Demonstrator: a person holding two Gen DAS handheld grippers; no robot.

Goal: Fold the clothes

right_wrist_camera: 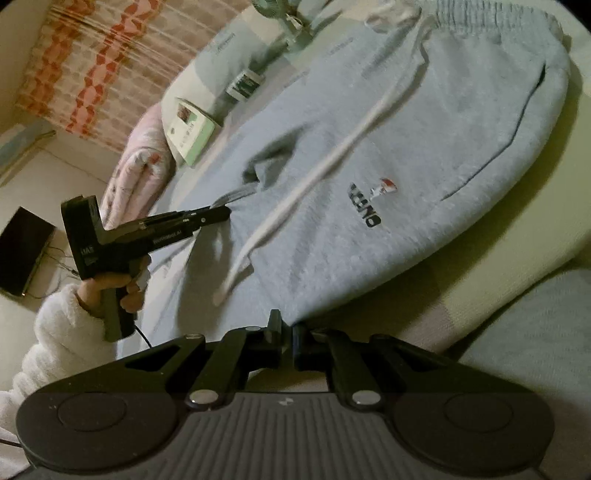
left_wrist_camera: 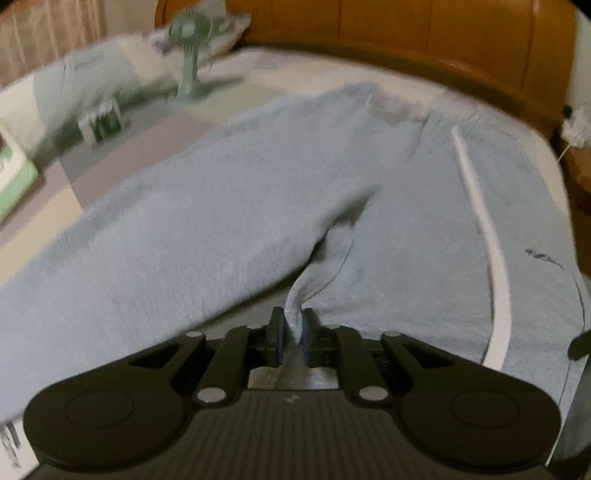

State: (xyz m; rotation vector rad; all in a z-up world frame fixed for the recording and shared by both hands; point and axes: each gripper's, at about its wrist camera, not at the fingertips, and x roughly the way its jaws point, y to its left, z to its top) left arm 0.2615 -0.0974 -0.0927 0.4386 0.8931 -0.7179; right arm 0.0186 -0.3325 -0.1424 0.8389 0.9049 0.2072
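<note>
Light blue sweatpants [left_wrist_camera: 221,206] lie spread on the bed, with a white drawstring [left_wrist_camera: 487,229] and a dark logo [right_wrist_camera: 369,206]. My left gripper [left_wrist_camera: 293,325] is shut on a raised pinch of cloth at the crotch, where the two legs part. In the right wrist view the same left gripper [right_wrist_camera: 225,213] reaches in from the left, held by a hand [right_wrist_camera: 122,288] in a white fleecy sleeve. My right gripper [right_wrist_camera: 287,326] is shut at the near side edge of the sweatpants [right_wrist_camera: 388,129], and the cloth's edge runs in between its tips.
A small green fan [left_wrist_camera: 188,55], a little box [left_wrist_camera: 103,122] and a green-edged book [left_wrist_camera: 11,173] lie on the bed's far left. A wooden headboard [left_wrist_camera: 406,33] bounds the far side. A folded pink blanket [right_wrist_camera: 136,173] and a black box [right_wrist_camera: 22,251] lie beyond the left edge.
</note>
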